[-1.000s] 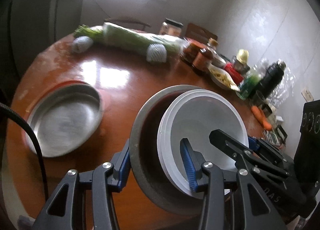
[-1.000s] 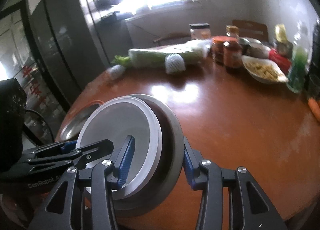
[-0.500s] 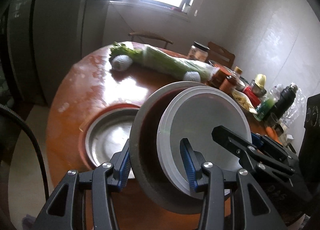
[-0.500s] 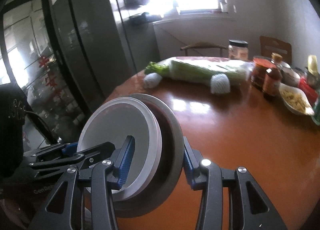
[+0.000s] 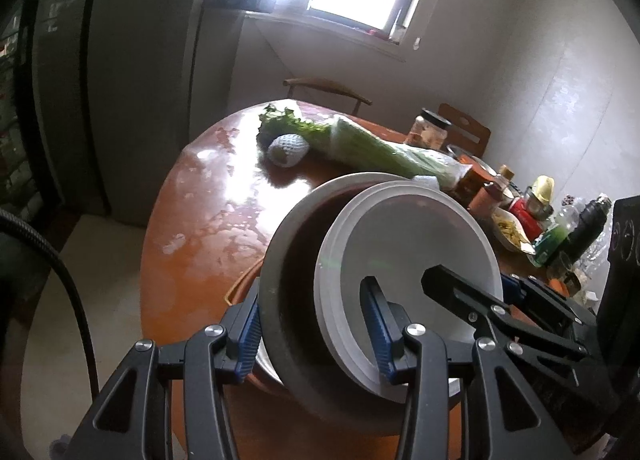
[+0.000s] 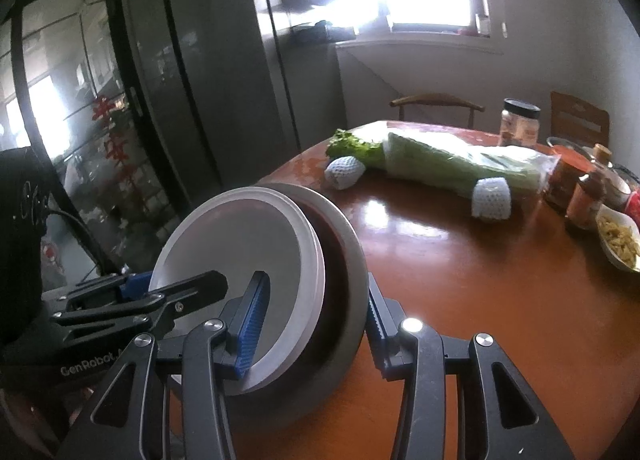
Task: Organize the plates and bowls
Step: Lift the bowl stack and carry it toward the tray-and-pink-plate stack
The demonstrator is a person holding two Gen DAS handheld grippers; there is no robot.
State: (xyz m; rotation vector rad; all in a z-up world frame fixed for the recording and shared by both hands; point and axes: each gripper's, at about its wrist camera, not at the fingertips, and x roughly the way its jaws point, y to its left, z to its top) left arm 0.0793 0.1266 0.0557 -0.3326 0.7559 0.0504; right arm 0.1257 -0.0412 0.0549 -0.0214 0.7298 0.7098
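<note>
A white plate (image 5: 404, 260) sits nested inside a larger grey bowl (image 5: 288, 292), and both are held tilted above the round wooden table (image 5: 192, 227). My left gripper (image 5: 316, 324) is shut on their near rim; my right gripper (image 6: 312, 320) is shut on the same stack (image 6: 256, 260) from the opposite side. Each gripper shows in the other's view, at the right edge of the left wrist view (image 5: 520, 312) and at the left edge of the right wrist view (image 6: 132, 300). A steel plate on an orange mat (image 5: 240, 284) lies mostly hidden below the stack.
Bagged celery (image 6: 448, 163) and two net-wrapped fruits (image 6: 344, 173) lie across the far table. Jars, bottles and a snack dish (image 6: 620, 240) crowd the right side. Chairs (image 6: 436, 103) stand behind, a dark fridge (image 6: 208, 79) at the left.
Both grippers have lifted the plate-and-bowl stack higher and drawn back from the table. The steel plate has slid under the stack out of sight.
</note>
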